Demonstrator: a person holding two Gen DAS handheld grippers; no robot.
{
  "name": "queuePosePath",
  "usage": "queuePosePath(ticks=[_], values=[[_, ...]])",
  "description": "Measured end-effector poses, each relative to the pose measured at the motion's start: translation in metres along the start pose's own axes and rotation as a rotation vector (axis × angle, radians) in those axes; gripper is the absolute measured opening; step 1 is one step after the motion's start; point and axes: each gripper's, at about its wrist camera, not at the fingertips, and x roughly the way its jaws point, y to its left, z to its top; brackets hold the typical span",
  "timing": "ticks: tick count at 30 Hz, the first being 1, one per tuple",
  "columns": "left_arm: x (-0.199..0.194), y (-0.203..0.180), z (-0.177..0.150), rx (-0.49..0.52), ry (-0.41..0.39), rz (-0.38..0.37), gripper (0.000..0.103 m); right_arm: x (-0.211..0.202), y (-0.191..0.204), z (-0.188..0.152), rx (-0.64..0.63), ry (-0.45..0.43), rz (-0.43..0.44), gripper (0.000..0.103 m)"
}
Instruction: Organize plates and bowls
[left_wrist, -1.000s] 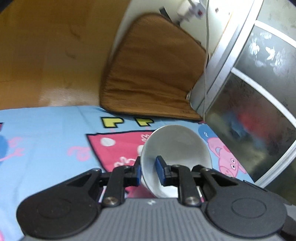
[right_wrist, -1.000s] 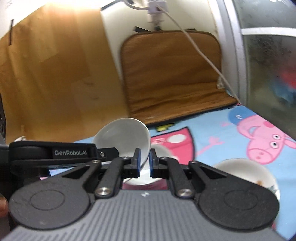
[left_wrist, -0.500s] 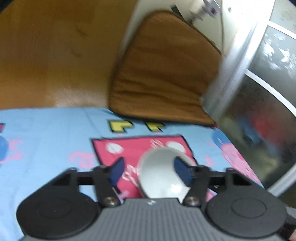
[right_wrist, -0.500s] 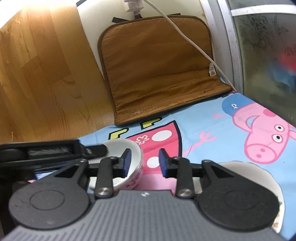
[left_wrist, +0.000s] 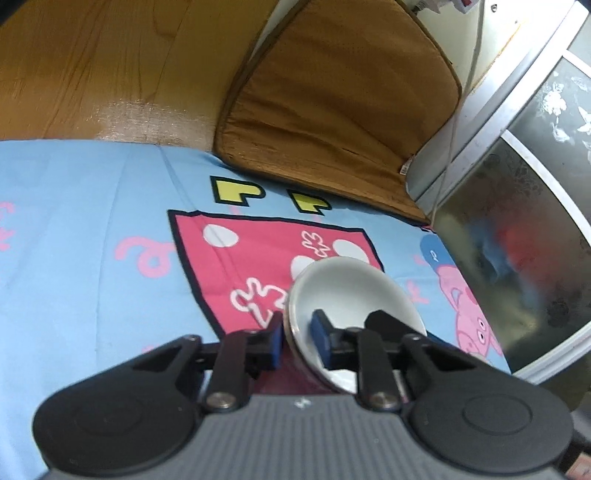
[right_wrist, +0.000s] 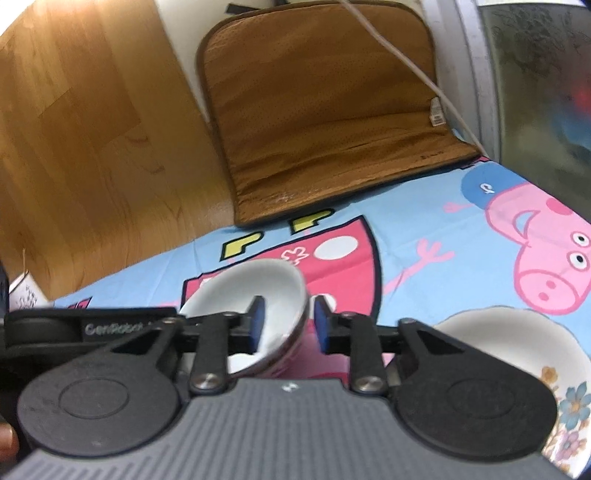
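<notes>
Between the left gripper's (left_wrist: 298, 338) closing blue pads sits the rim of a small white ceramic bowl (left_wrist: 354, 291); the right gripper (right_wrist: 286, 325), also closing, straddles its opposite rim. Ahead lies the cartoon-print cloth (left_wrist: 92, 229). Opposing pulls could tip the bowl.

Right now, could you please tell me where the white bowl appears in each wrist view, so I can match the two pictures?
Left wrist view: the white bowl sits low, right of centre, its near-left rim between the left tool's pads.
Right wrist view: the same bowl sits low, just left of centre, its right rim between the right tool's closing pads.
Shared landmark: the brown cushion standing behind the cloth.
</notes>
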Motion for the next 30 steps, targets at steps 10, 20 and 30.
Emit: queuePosePath(ticks=[10, 20, 30], values=[[-0.033, 0.002, -0.011, -0.032, -0.023, 0.043, 0.019, -0.022, 0.015, -0.012, -0.022, -0.003, 0.022, 0.018], [-0.070, 0.018, -0.033, -0.046, -0.046, 0.110, 0.020, -0.037, 0.043, -0.034, -0.066, 0.030, 0.073, 0.019], [-0.103, 0.022, -0.041, -0.008, -0.131, 0.166, 0.025, -0.070, 0.057, -0.031, -0.088, -0.120, 0.041, 0.039]])
